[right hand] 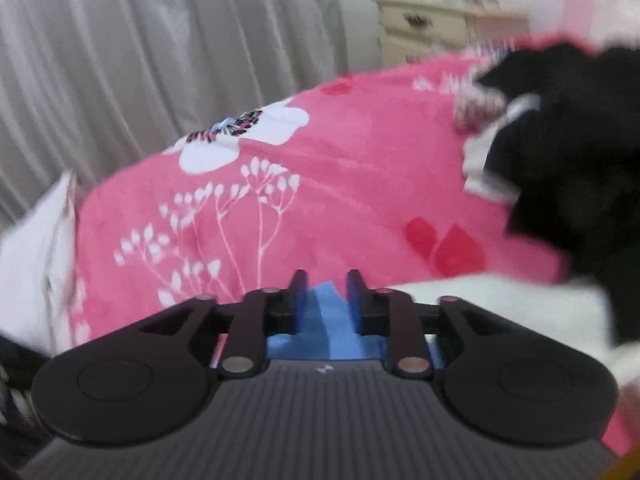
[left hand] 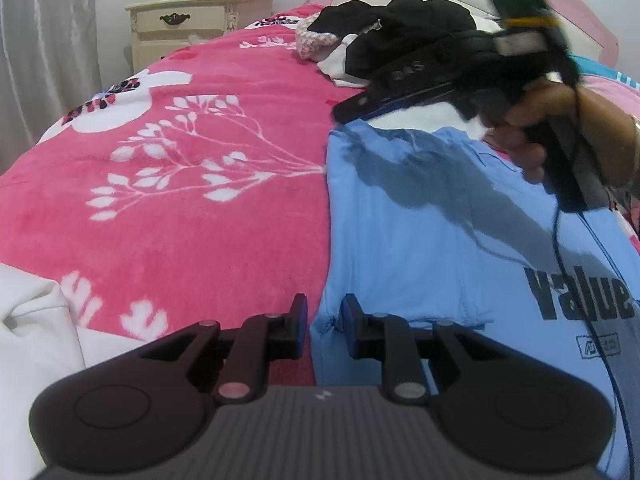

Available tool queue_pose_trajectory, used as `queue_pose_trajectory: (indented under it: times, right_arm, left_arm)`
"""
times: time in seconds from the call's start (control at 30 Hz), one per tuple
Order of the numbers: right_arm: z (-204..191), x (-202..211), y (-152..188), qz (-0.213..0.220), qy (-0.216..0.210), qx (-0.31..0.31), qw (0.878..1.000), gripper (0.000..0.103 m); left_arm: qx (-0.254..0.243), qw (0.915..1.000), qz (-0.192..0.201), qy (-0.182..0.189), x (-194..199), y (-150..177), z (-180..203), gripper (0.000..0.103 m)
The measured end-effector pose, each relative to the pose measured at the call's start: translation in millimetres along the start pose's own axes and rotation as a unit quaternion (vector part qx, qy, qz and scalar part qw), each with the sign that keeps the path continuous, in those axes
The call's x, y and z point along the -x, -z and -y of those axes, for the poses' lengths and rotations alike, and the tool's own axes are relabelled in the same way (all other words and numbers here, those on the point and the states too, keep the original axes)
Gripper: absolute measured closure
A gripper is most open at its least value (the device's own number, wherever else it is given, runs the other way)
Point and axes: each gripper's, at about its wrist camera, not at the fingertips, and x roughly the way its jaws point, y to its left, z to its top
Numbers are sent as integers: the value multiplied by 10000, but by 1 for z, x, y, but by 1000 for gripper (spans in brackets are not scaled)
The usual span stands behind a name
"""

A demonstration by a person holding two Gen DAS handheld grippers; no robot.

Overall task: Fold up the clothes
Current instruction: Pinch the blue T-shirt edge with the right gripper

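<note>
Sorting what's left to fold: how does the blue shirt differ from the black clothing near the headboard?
The blue shirt lies spread fairly flat; the black clothing sits bunched in a heap. The blue shirt shows printed lettering; the black clothing shows none. The blue shirt lies by the left gripper; the black clothing lies farther off. Both rest on the pink blanket.

- light blue t-shirt point(left hand: 420, 248) lies spread on the pink floral blanket, black "value" print facing up, its left edge running straight.
- a fold of the same blue cloth shows between the right gripper's fingers in the right wrist view.
- a heap of black clothes point(left hand: 404, 28) sits beyond it.
</note>
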Motion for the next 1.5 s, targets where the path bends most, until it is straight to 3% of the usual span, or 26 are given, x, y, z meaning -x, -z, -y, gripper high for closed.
queue_pose_trajectory:
  times: [0.1, 0.13, 0.17, 0.2, 0.4, 0.5, 0.57, 0.7, 0.77, 0.8, 0.87, 0.9, 0.93, 1.0, 1.03, 1.2, 1.27, 1.37, 1.43, 1.5]
  right_arm:
    - [6, -18, -1, -352, -79, -205, 9991, 69]
    - [7, -19, 0, -370, -102, -244, 9990, 74]
    - [10, -18, 1, -313, -142, -358, 9988, 93]
    - [13, -15, 1, -211, -198, -486, 9984, 99]
    - [19, -20, 5, 106, -20, -607, 9981, 99]
    - [24, -21, 3, 445, 518, -556, 9961, 100]
    - [32, -14, 1, 577, 640, -763, 9934, 99]
    - [34, 19, 0, 513, -93, -736, 9959, 97]
    - [27, 26, 5, 104, -649, -481, 9967, 96]
    - [26, 25, 9, -85, -719, -408, 9965, 96]
    - [25, 18, 20, -436, -435, -262, 9978, 96]
    - [31, 13, 24, -515, -37, -304, 9982, 97]
    - [40, 12, 26, -455, 224, -538, 9973, 100]
    - [60, 28, 26, -87, 295, -1277, 9913, 95]
    - [61, 38, 25, 9, 277, -1327, 9908, 94]
    - [40, 58, 36, -638, -608, -910, 9919, 91]
    - [35, 50, 49, -975, 12, -710, 9927, 85]
    - [48, 62, 58, -712, 600, -1200, 9884, 85]
    - [50, 82, 58, -519, 450, -1544, 9856, 84]
    - [42, 101, 58, -549, 417, -1429, 9873, 82]
  left_arm:
    - [-14, 10000, 6, 3, 0, 1, 0, 82]
    - [-18, 10000, 8, 4, 0, 1, 0, 82]
    - [-23, 10000, 10, 5, 0, 1, 0, 82]
    - [-28, 10000, 12, 6, 1, 1, 0, 82]
    - [-48, 10000, 17, 3, 1, 2, 0, 82]
    - [-56, 10000, 22, 1, 1, 3, 1, 82]
    - [-44, 10000, 25, 7, 1, 3, 1, 82]
    - [12, 10000, 15, 52, 1, 2, -2, 82]
    - [42, 10000, 13, 72, 0, 2, -3, 82]
    - [56, 9999, 13, 82, 0, 2, -3, 82]
    - [54, 9999, 17, 93, 0, 2, -4, 82]
    - [41, 9999, 21, 95, 0, 2, -4, 82]
    - [40, 9999, 23, 105, 0, 2, -4, 82]
    - [91, 9999, 27, 145, 0, 2, -6, 82]
    - [127, 9998, 29, 175, 0, 2, -7, 82]
    - [347, 9990, 22, 296, -1, 1, -13, 82]
    - [347, 9988, 34, 335, -2, 0, -14, 81]
    - [419, 9980, -32, 471, -2, -4, -16, 75]
    - [408, 9971, -121, 624, 5, -7, -17, 66]
    - [288, 9961, -201, 805, 12, -8, -16, 57]
